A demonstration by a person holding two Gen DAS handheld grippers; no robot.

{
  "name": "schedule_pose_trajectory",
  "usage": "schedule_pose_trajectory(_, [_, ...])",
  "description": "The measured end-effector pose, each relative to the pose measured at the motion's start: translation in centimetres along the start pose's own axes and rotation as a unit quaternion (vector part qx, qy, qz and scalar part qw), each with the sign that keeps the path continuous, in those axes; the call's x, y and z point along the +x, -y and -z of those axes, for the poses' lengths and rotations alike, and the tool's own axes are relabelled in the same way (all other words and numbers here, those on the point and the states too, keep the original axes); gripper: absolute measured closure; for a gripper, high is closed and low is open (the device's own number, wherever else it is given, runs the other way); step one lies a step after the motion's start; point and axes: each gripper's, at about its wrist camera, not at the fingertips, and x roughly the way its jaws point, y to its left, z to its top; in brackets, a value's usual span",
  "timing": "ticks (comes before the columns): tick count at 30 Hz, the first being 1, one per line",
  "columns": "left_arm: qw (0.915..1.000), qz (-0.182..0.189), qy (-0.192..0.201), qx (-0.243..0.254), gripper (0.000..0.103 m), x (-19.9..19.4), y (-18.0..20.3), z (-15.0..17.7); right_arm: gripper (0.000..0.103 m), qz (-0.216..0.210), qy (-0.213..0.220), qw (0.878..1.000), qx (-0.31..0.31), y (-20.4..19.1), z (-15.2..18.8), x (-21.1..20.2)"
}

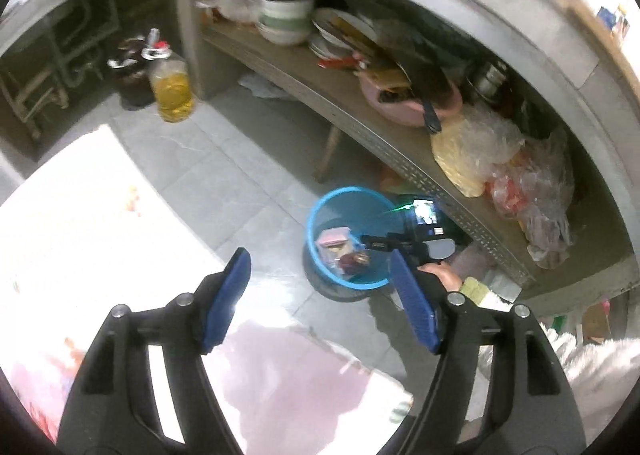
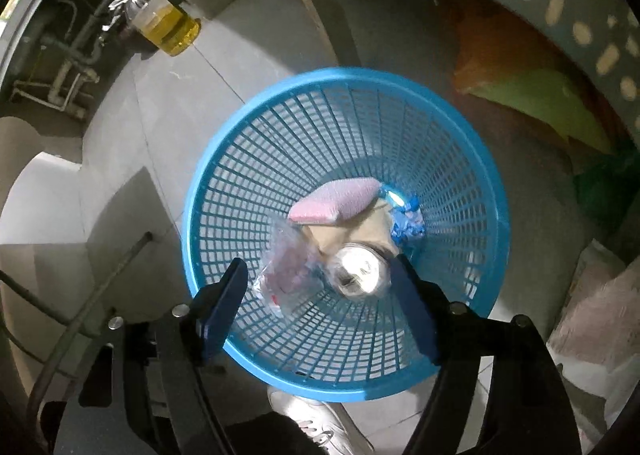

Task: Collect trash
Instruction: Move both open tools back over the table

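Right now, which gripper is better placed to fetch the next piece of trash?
Left, probably. The left gripper is open, empty and clear of the blue basket. The right gripper hangs open over the basket rim, above the can and plastic wrapper.

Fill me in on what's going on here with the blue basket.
A person with a gripper in each hand is collecting trash. The right gripper hangs open right over the blue basket, which already holds a can, a pink sponge and a clear wrapper. The left gripper is open and empty, farther off.
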Motion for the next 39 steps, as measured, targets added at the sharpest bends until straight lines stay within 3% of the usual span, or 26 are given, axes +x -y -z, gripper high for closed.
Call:
schedule_pose_trajectory(6, [0.9977,-0.041,0.047,-0.028,0.026,-4.9,-2.9,3.8,0.031,-0.003,0.043,0.999,-0.009,-0.4,1.3,-4.3])
schedule_pose_trajectory(13, [0.9939,-0.037,0.091,-0.050,0.022,-7.0,-3.7,7.8,0.031,-0.008,0.092,0.995,-0.030,-2.4,6.6,-11.0])
schedule_pose_trajectory(17, [0.9904,-0.045,0.110,-0.071,0.022,-7.8,-4.3,9.5,0.022,0.002,0.126,0.990,-0.061,-4.7,9.3,-15.0])
schedule_pose_trajectory(24, [0.9806,-0.015,0.119,-0.155,0.018,-8.7,-6.3,12.3,0.008,0.042,0.208,0.967,-0.143,-9.8,12.5,-22.1])
schedule_pose_trajectory(31, [0.9695,-0.047,0.140,-0.196,0.011,-10.6,-7.8,15.0,0.007,0.103,0.285,0.934,-0.192,-14.7,14.5,-27.1])
schedule_pose_trajectory(35, [0.9588,-0.067,0.153,-0.229,0.009,-11.6,-9.2,16.3,0.007,0.107,0.294,0.929,-0.198,-16.2,15.2,-28.9])
schedule_pose_trajectory(39, [0.9544,-0.085,0.159,-0.238,0.009,-12.5,-9.9,17.0,0.007,0.104,0.316,0.919,-0.211,-17.4,16.2,-30.8])
